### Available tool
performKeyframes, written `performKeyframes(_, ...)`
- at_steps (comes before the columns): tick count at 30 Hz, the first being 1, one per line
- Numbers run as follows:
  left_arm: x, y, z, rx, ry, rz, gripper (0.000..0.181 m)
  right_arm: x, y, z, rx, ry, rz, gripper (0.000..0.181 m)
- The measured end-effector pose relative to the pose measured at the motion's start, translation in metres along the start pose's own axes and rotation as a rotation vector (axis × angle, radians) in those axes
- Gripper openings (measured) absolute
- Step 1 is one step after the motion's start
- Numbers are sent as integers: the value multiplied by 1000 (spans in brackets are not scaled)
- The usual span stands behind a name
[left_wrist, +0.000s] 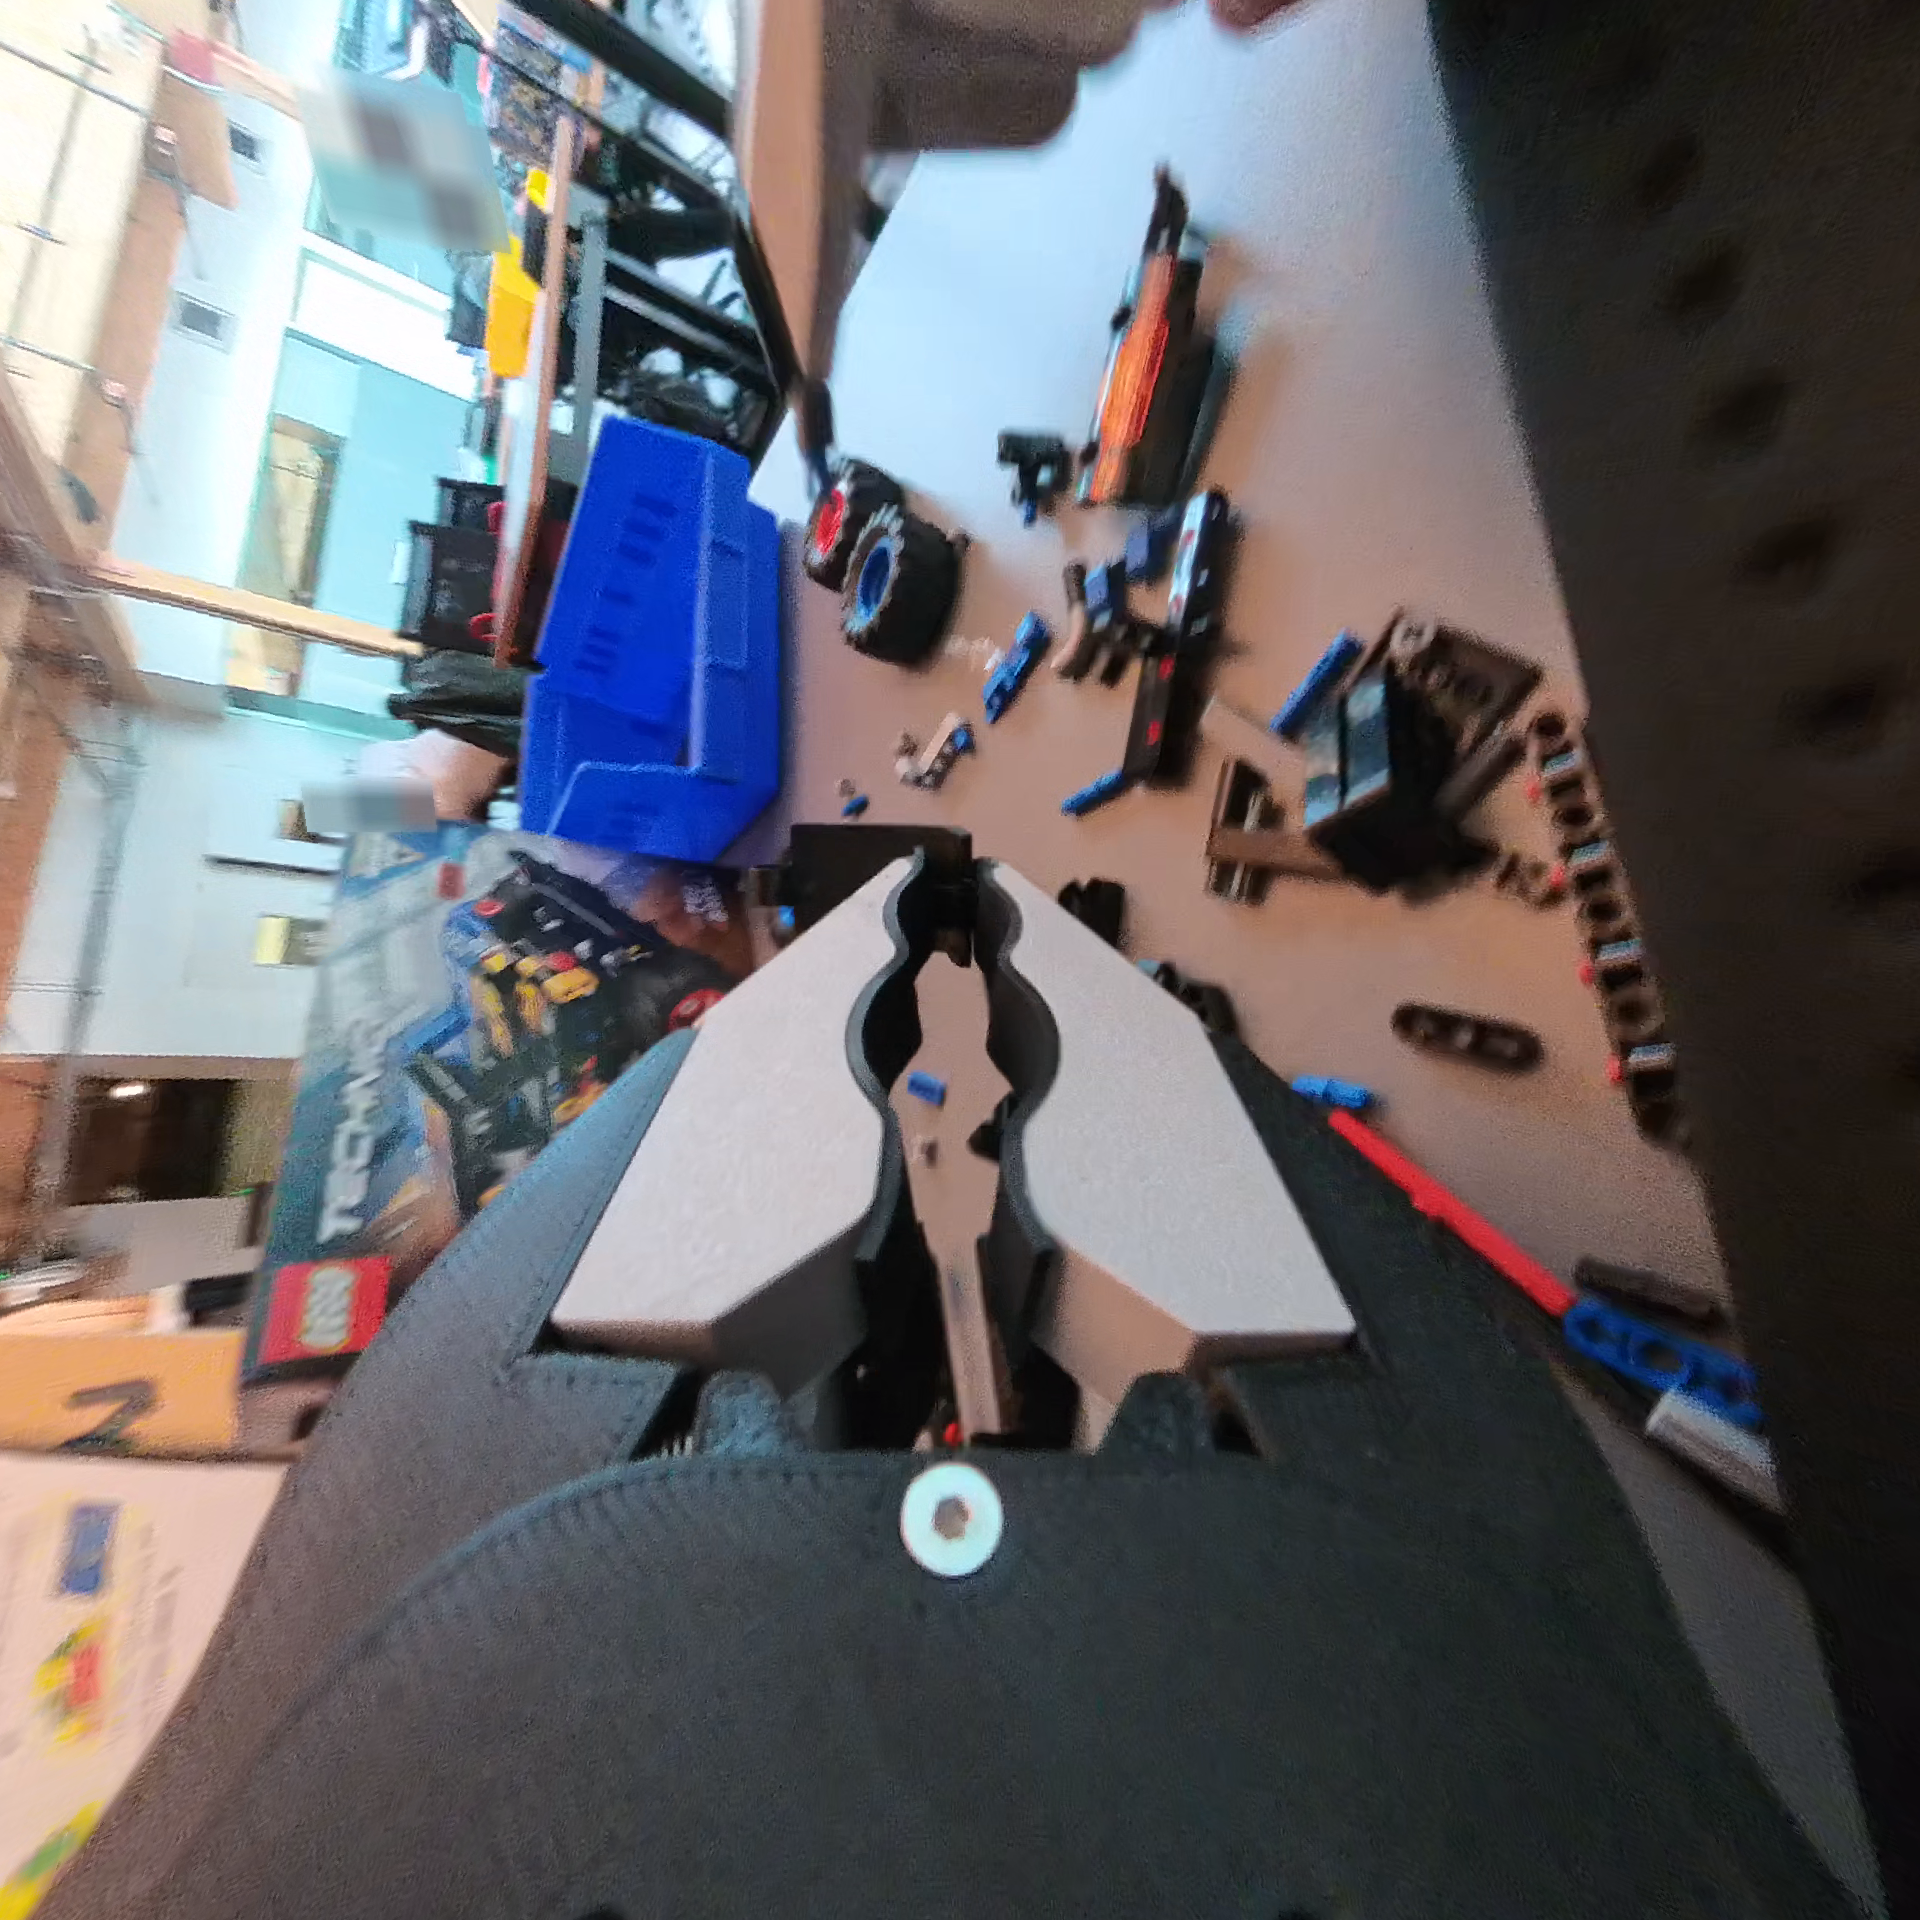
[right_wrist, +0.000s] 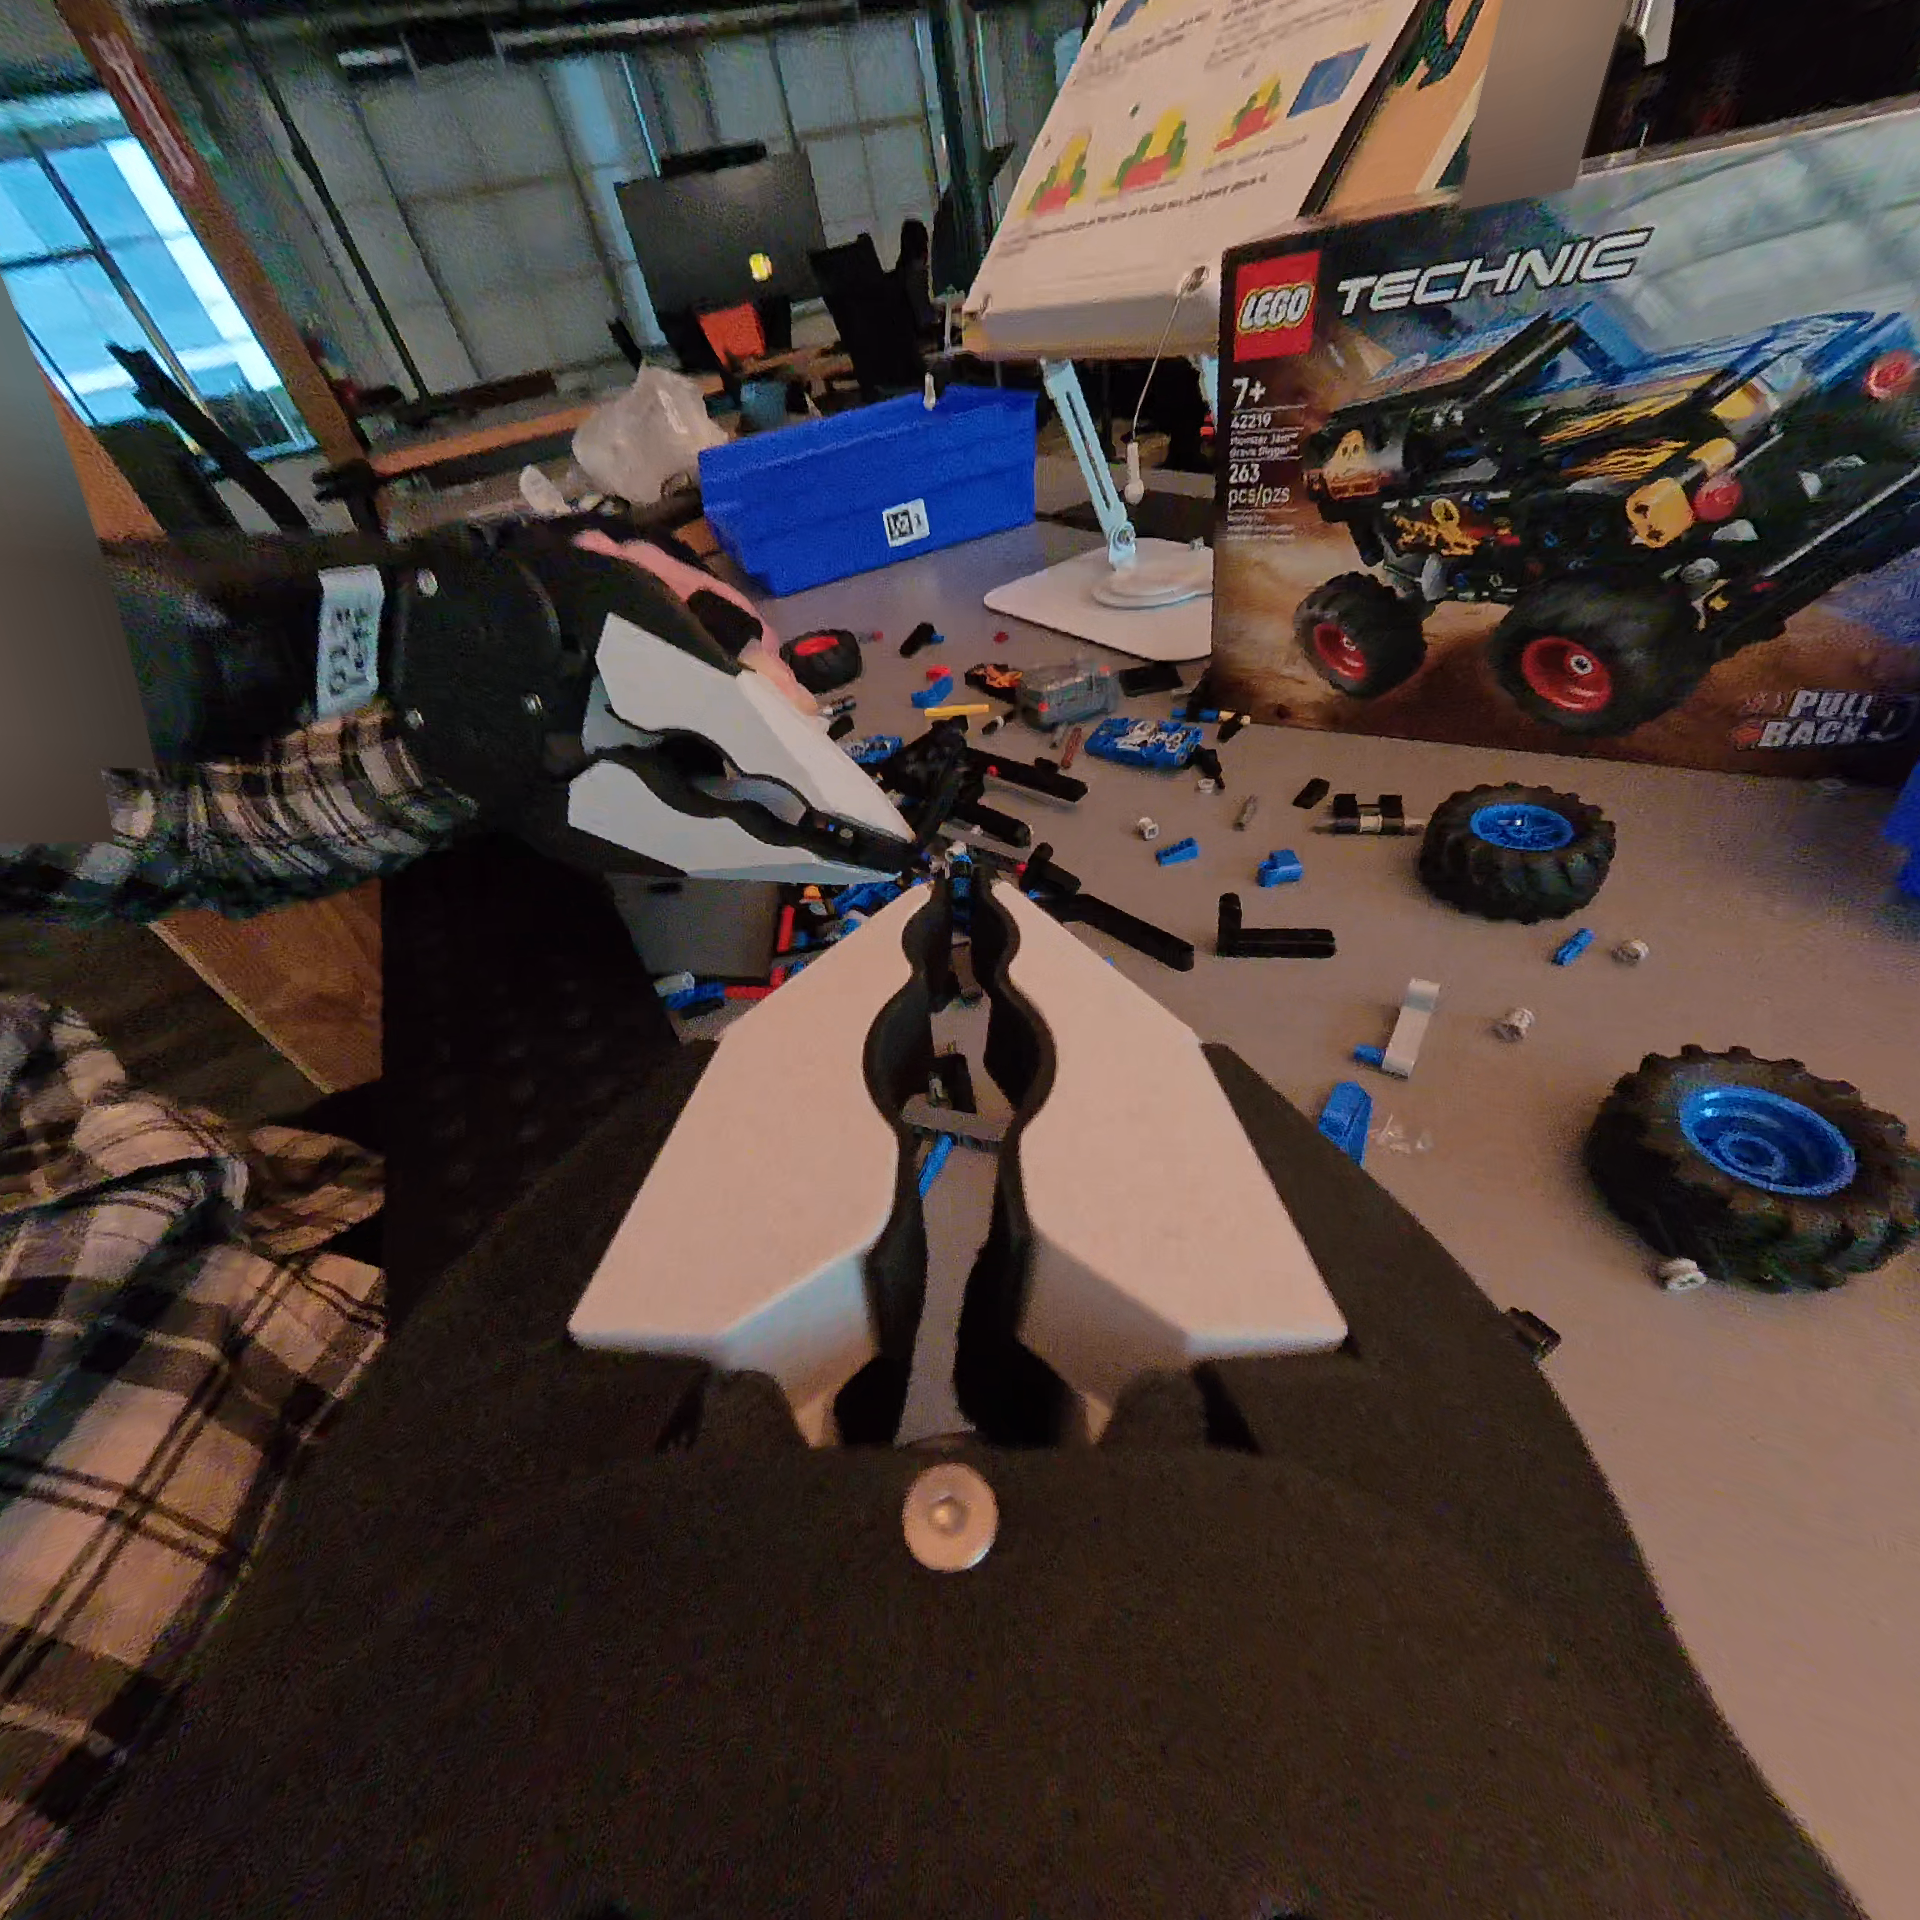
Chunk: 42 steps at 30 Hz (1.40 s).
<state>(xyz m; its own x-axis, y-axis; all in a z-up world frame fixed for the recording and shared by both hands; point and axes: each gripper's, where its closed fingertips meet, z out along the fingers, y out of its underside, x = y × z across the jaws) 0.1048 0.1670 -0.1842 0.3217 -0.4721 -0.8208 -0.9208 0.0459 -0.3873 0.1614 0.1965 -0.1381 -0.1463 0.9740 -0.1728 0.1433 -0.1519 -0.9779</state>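
My left gripper (left_wrist: 945, 883) is shut on a small black toy brick piece (left_wrist: 852, 862) at its tips. In the right wrist view it (right_wrist: 899, 847) comes in from the left, held by a hand in a plaid sleeve (right_wrist: 260, 790). My right gripper (right_wrist: 961, 894) is shut on a small black and blue brick assembly (right_wrist: 961, 868). The tips of both grippers meet at this assembly, just above the grey table (right_wrist: 1558, 1455). A larger black brick frame (right_wrist: 977, 790) lies right behind them. How the two held parts join is hidden by the fingers.
Two black tyres with blue hubs (right_wrist: 1517, 852) (right_wrist: 1756, 1164) lie to the right, with many loose blue and black pieces around. A toy box (right_wrist: 1558, 488), a blue bin (right_wrist: 862, 488) and a white stand holding a sheet (right_wrist: 1101, 603) are behind. A dark perforated surface (right_wrist: 499, 987) stands left.
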Motion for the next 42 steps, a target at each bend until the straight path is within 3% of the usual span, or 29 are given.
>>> performKeyframes(3,8,-3,7,10,51,-30,6,-11,20,18,-119,-3,-103,1)
performKeyframes(9,20,13,17,-10,175,-126,5,-13,56,42,-327,-62,-114,3)
performKeyframes(12,25,22,20,-30,203,-138,6,-8,66,47,-384,-49,-142,20)
performKeyframes(17,19,24,19,-12,214,-229,5,8,54,35,-357,23,-157,23)
performKeyframes(22,23,36,21,-50,254,-282,9,31,21,-6,-265,125,-116,22)
performKeyframes(27,19,47,22,-71,255,-331,16,37,50,-27,-470,186,-189,24)
performKeyframes(30,16,55,22,-99,254,-355,28,33,53,-30,-467,189,-207,23)
performKeyframes(33,11,50,17,-52,268,-404,28,24,61,-26,-487,144,-205,24)
performKeyframes(40,23,43,20,-57,290,-324,27,27,106,-5,-713,103,-279,24)
performKeyframes(42,26,41,21,-58,299,-313,27,28,116,2,-751,83,-278,10)
